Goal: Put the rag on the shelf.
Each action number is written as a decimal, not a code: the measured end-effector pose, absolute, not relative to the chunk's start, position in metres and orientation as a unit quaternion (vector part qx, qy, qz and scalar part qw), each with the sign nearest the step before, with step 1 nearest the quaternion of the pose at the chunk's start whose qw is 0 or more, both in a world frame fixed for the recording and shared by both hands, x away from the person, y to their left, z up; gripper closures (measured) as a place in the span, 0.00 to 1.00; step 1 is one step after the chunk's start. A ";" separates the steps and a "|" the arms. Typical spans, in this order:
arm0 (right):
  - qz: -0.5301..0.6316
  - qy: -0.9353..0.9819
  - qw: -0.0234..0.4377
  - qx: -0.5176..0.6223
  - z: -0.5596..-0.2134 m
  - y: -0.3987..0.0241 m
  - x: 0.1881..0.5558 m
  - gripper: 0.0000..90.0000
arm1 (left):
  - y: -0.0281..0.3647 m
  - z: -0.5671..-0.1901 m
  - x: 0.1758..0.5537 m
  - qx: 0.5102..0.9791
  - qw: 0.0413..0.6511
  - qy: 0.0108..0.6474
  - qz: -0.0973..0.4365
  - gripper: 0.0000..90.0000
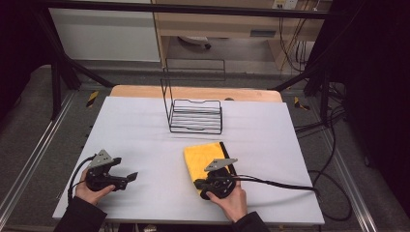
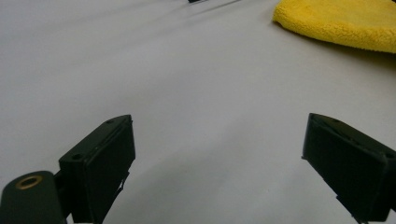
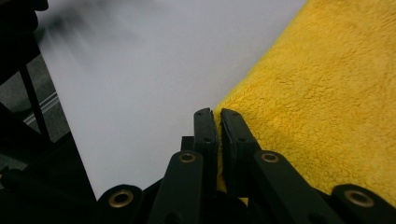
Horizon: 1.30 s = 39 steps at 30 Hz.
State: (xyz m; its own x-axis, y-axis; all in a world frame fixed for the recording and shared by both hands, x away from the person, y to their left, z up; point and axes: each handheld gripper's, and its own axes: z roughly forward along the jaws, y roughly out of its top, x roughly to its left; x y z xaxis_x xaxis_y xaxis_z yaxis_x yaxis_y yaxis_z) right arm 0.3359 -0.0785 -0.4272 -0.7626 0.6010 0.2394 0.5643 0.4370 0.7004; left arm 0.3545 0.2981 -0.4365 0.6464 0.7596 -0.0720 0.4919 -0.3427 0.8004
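White bench [image 1: 145, 125] bears a folded yellow cloth [image 1: 203, 159]; right tongs [image 3: 217, 121] seemingly pinch its near edge, left tongs [image 2: 217, 158] spread, basket [image 1: 196, 116] unfilled.

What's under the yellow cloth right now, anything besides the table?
The yellow cloth lies flat on the white table. The right claw is shut on its near edge. Anything beneath the cloth is covered.

The person wears dark sleeves [image 1: 80, 217] down to the wrists. Each hand carries a black tool: the left gripper [image 1: 131, 177] at 8 o'clock in the high view, the right gripper [image 3: 217, 123] at 6 o'clock. Each bears a grey three-cornered plate [image 1: 102, 158] on top and trails a black cable [image 1: 275, 182]. The flat, blocky black fingers [image 2: 100, 163] hang on link arms with brass-ringed pivot holes [image 3: 121, 198].
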 end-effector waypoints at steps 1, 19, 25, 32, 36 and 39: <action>0.399 0.850 0.022 0.343 -0.430 -0.076 0.336 0.94 | 0.298 -0.436 0.354 0.804 0.421 0.389 0.159 0.10; 0.391 0.826 0.098 0.394 -0.430 -0.171 0.360 0.52 | 0.297 -0.436 0.354 0.804 0.421 0.389 0.158 0.10; 0.376 0.822 0.068 0.422 -0.448 -0.186 0.362 0.56 | 0.296 -0.437 0.354 0.802 0.421 0.392 0.158 0.10; 0.377 0.811 0.044 0.445 -0.449 -0.183 0.360 0.72 | 0.295 -0.437 0.354 0.804 0.418 0.393 0.157 0.10; 0.377 0.805 0.033 0.457 -0.445 -0.185 0.359 0.89 | 0.293 -0.438 0.354 0.803 0.419 0.396 0.153 0.10; 0.384 0.799 0.029 0.462 -0.441 -0.186 0.357 0.92 | 0.290 -0.439 0.353 0.802 0.420 0.397 0.149 0.10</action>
State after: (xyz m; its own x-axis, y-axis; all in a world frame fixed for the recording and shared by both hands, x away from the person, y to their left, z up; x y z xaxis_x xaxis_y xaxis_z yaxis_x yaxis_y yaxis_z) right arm 0.3566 -0.1864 -0.4413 -0.5709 0.7609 0.3084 0.7158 0.2772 0.6410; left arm 0.3529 0.2903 -0.4385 0.6397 0.7629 -0.0939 0.5124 -0.3322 0.7919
